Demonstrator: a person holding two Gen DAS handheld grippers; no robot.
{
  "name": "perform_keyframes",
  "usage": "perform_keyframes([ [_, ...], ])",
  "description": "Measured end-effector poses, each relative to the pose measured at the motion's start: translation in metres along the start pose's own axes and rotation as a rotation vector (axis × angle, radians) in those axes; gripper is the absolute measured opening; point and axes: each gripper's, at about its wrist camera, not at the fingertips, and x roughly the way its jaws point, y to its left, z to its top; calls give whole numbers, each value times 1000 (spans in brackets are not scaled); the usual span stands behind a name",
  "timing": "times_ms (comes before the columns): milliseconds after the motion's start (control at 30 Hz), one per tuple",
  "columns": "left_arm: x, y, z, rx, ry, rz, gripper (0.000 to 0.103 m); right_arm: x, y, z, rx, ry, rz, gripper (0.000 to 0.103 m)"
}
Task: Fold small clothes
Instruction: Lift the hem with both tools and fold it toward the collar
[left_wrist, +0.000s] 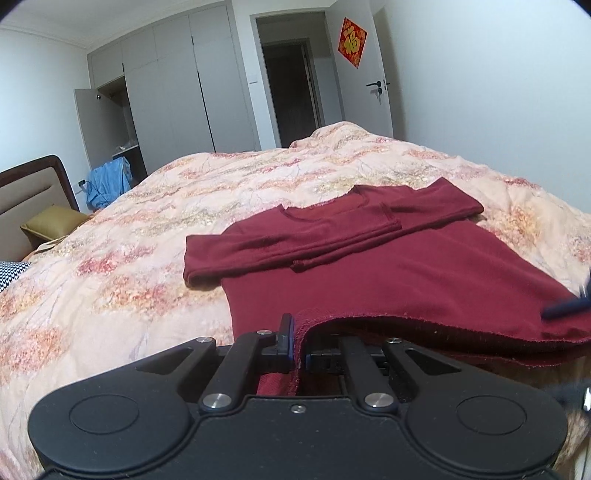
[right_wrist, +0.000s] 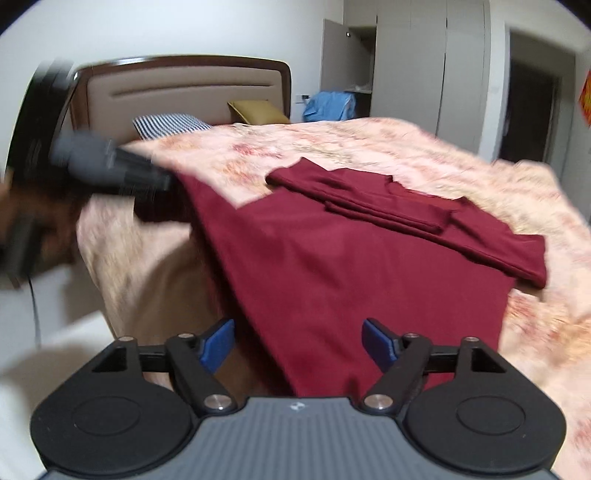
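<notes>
A dark red shirt (left_wrist: 388, 258) lies on the flowered bedspread (left_wrist: 147, 229), both sleeves folded across its chest. The left gripper (left_wrist: 297, 354) is pinched tight on the shirt's near hem, lifting that corner, while the right gripper (right_wrist: 297, 345) stands wide apart over the hem, gripping nothing.

floral quilt (left_wrist: 147, 229), headboard (right_wrist: 184, 88), wardrobe (left_wrist: 184, 85), door (left_wrist: 380, 74)

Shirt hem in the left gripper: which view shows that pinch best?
The left wrist view. There the left gripper is shut on the lifted hem of the red shirt, sharp and close. The right wrist view shows the same grip only as a blur at the far left, beyond the open right gripper.
</notes>
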Motion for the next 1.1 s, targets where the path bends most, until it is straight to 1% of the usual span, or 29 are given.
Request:
perform_keyframes([
  [67,0,1,3,2,-5,-2,5,2,12,-15,-62,18,-28,84],
  [133,-1,1,4,5,-8,-2,5,7,23,-25,-152,14,-124,84],
  [200,-2,1,5,10,-10,0,5,12,31,-31,-246,12,-216,81],
  [233,-2,1,5,10,-11,3,5,14,34,-34,-282,8,-258,77],
  [267,-3,1,6,9,-11,5,5,16,35,-35,-316,8,-301,69],
  [300,-4,1,6,7,-11,8,5,17,36,-37,-342,11,-341,64],
  [333,-5,2,6,6,-12,11,5,16,36,-39,-357,11,-376,56],
  [367,-6,2,6,6,-14,15,5,15,33,-41,-355,4,-401,51],
  [400,-8,2,5,7,-15,17,5,11,30,-42,-340,-7,-420,48],
  [500,-11,1,3,11,-17,20,5,-3,16,-44,-292,-21,-449,22],
  [533,-12,1,3,13,-18,23,5,-6,11,-43,-271,-21,-444,6],
  [600,-15,0,3,20,-24,28,4,-12,7,-38,-235,-33,-431,6],
  [733,-25,1,4,17,-48,39,4,-24,3,-25,-210,-85,-424,6],
  [833,-33,4,4,6,-60,45,4,-42,-4,-20,-195,-115,-411,6],
  [1100,-61,4,1,4,-90,38,4,-79,-12,-5,-172,-164,-371,5],
])
